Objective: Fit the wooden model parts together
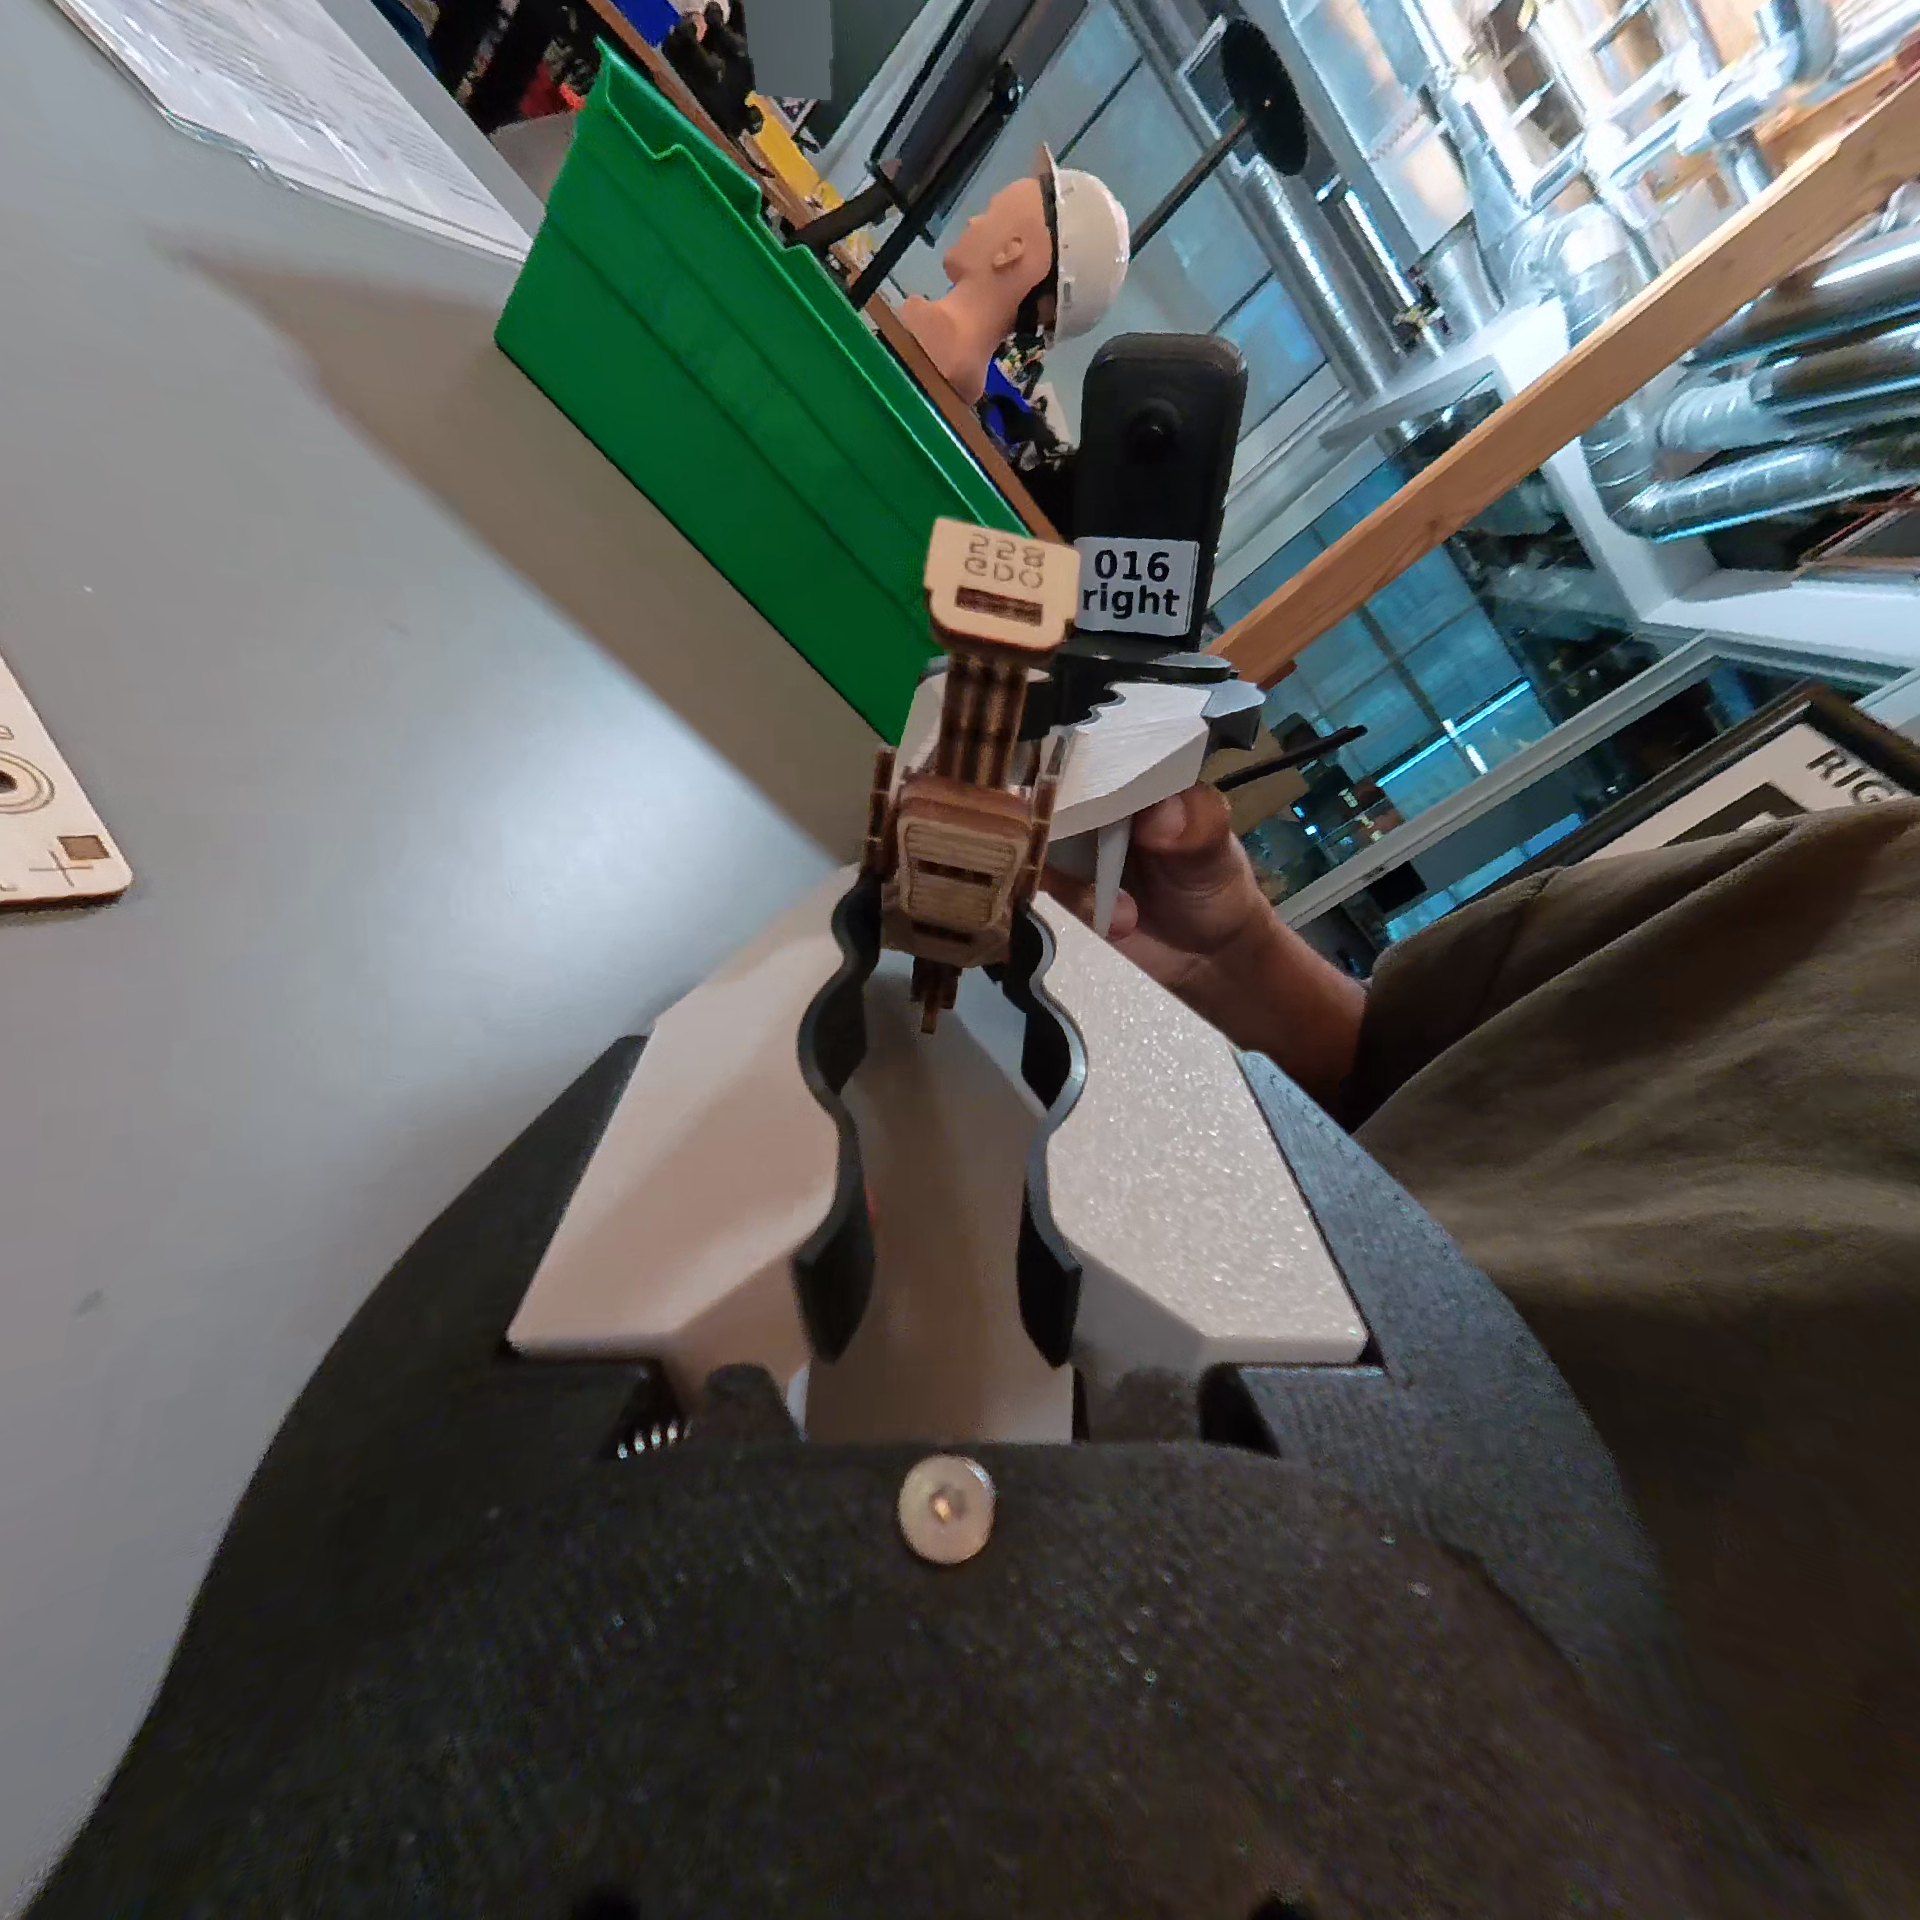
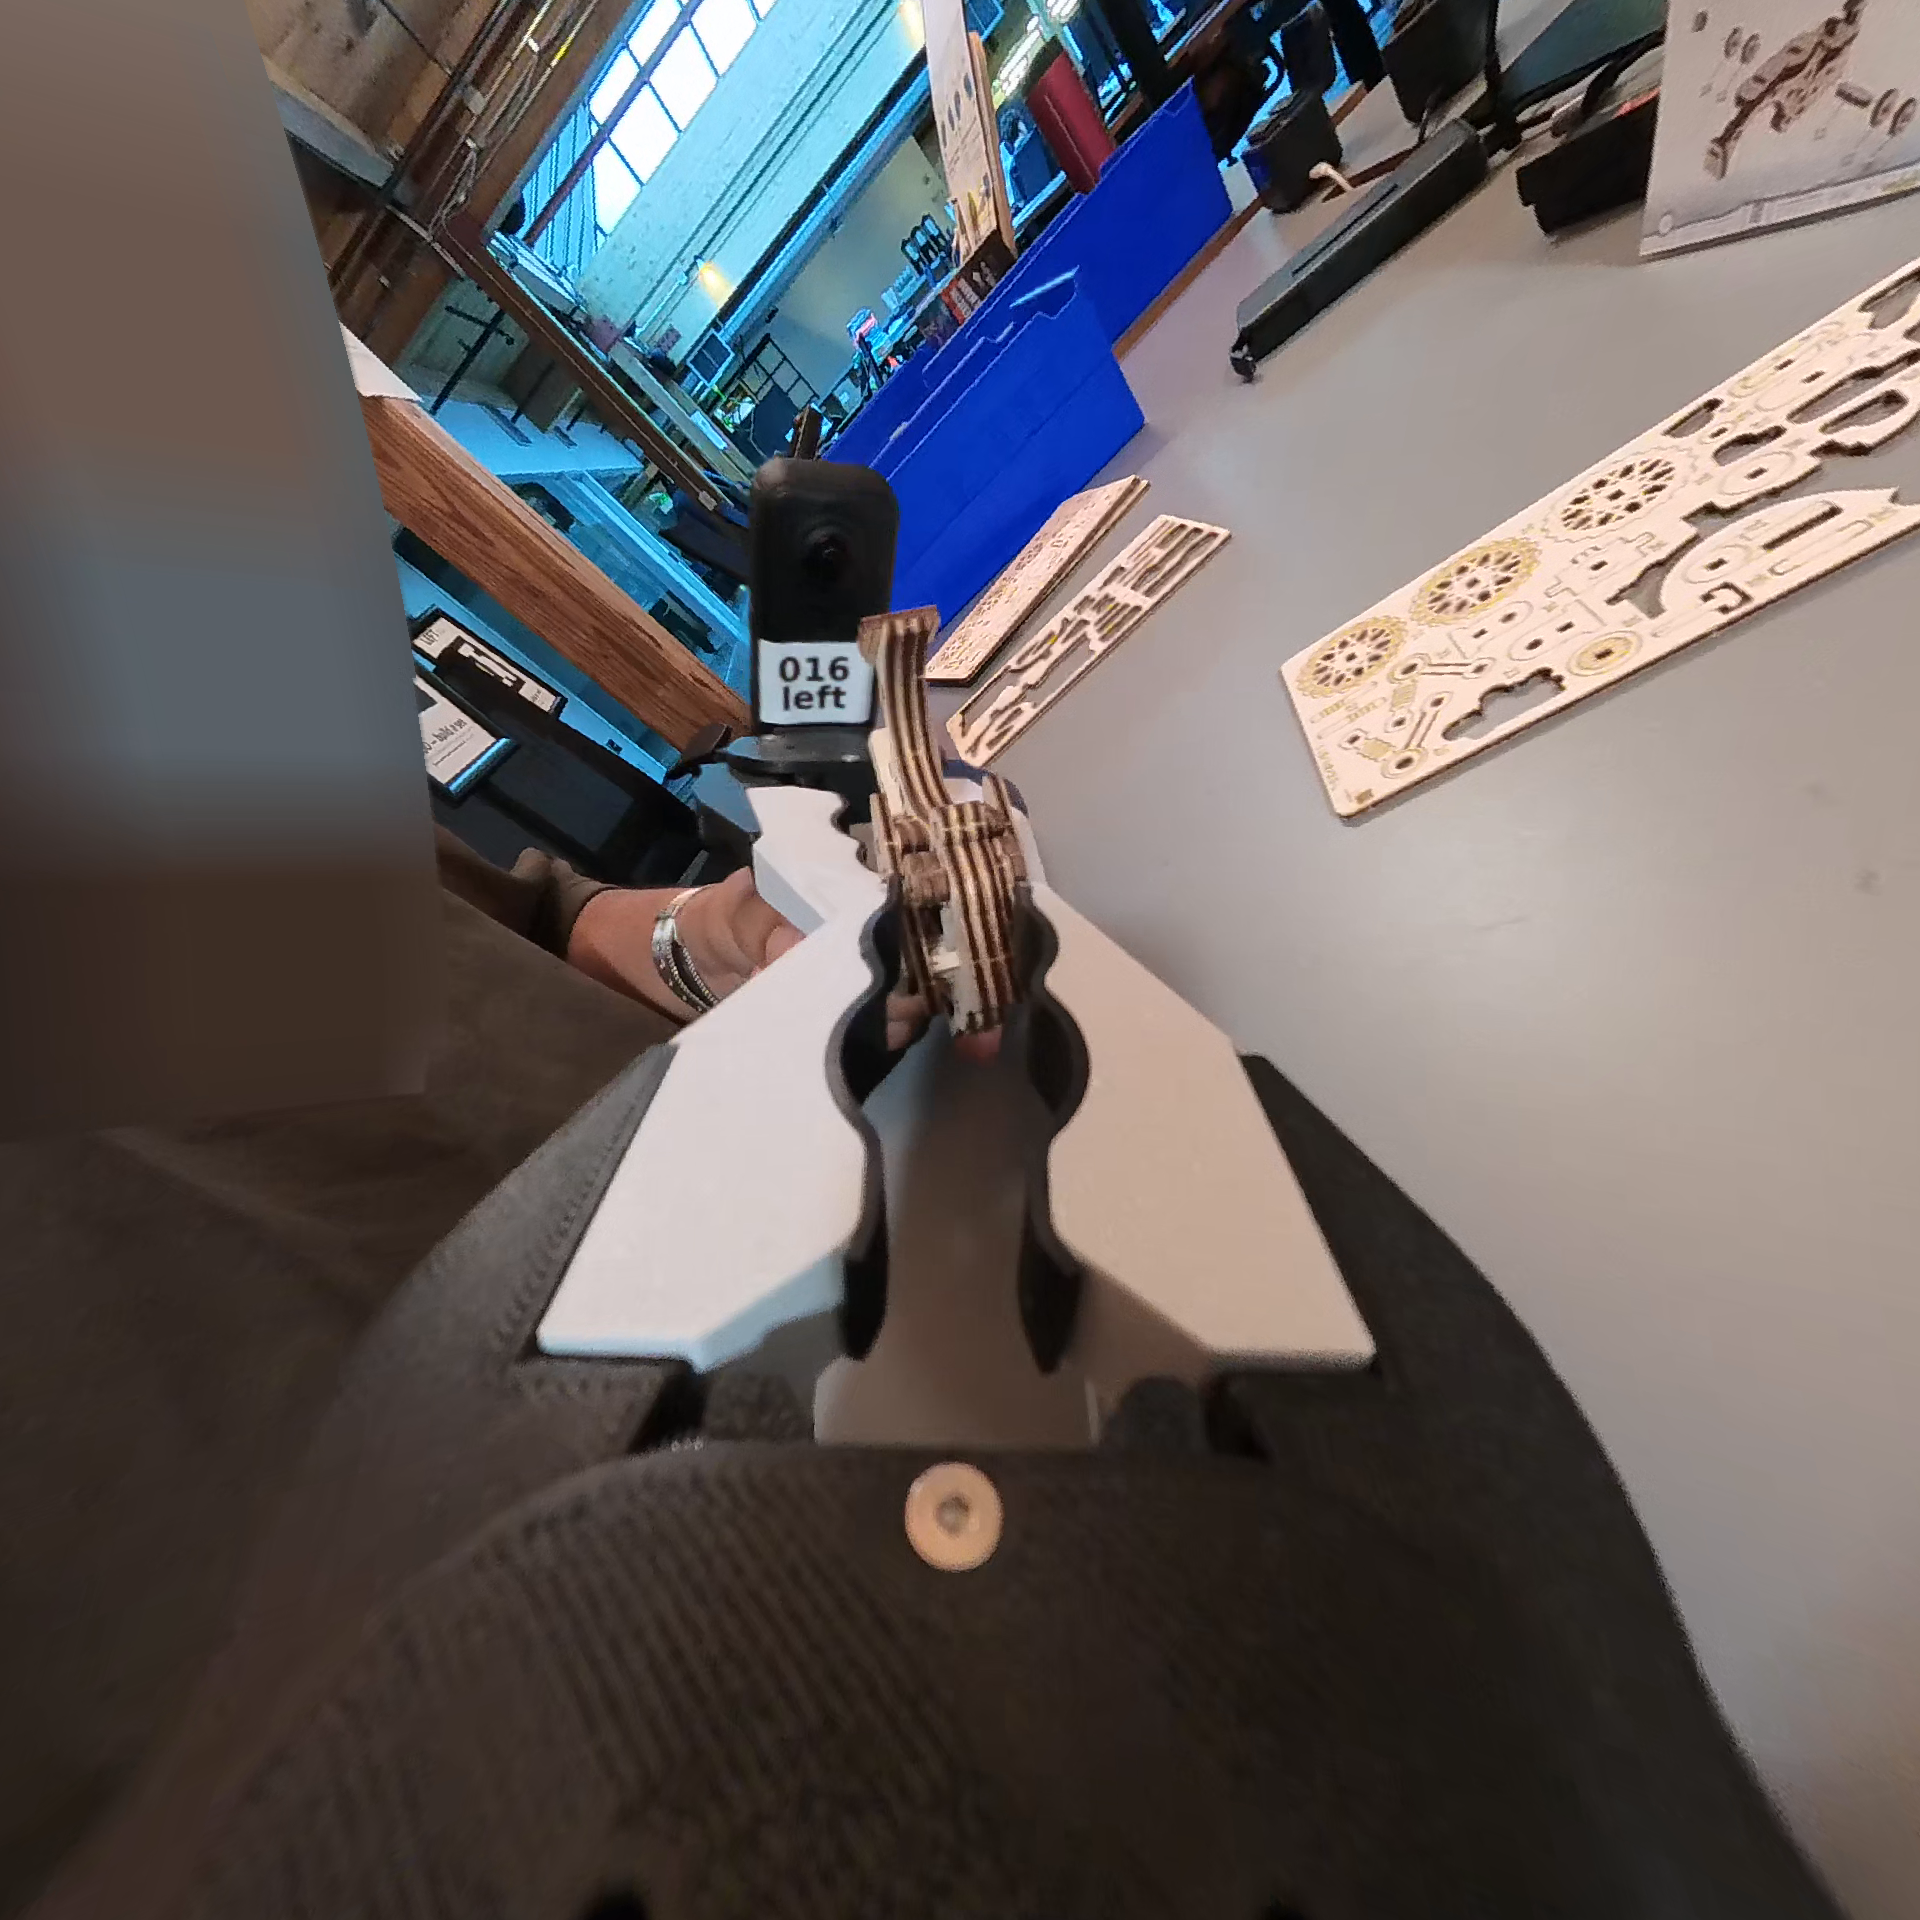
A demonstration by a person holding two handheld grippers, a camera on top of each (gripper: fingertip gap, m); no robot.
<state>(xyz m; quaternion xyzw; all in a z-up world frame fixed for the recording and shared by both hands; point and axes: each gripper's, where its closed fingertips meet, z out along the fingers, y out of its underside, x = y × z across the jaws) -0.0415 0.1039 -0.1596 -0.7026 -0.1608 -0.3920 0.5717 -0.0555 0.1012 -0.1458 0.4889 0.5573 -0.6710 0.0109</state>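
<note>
A small wooden model assembly (image 1: 954, 883) of layered plywood, with a flat tab (image 1: 1000, 594) at its far end, is held in the air above the grey table (image 1: 312, 623). My left gripper (image 1: 948, 909) is shut on its near end. My right gripper (image 2: 956, 940) is shut on the same assembly (image 2: 961, 914) from the opposite side. In the left wrist view the right gripper's white fingers (image 1: 1132, 764) sit just behind the wooden stem, held by a hand (image 1: 1184, 894). In the right wrist view the left gripper's fingers (image 2: 810, 842) show beyond the wood.
A green bin (image 1: 727, 395) stands at the table's far edge, with a mannequin head in a white helmet (image 1: 1039, 260) beyond it. Laser-cut wooden part sheets (image 2: 1621, 551) (image 2: 1081, 634) lie on the table. A blue bin (image 2: 1018, 395) and an instruction sheet (image 2: 1766, 114) stand farther back. Left and right tips are no more than a few centimetres apart.
</note>
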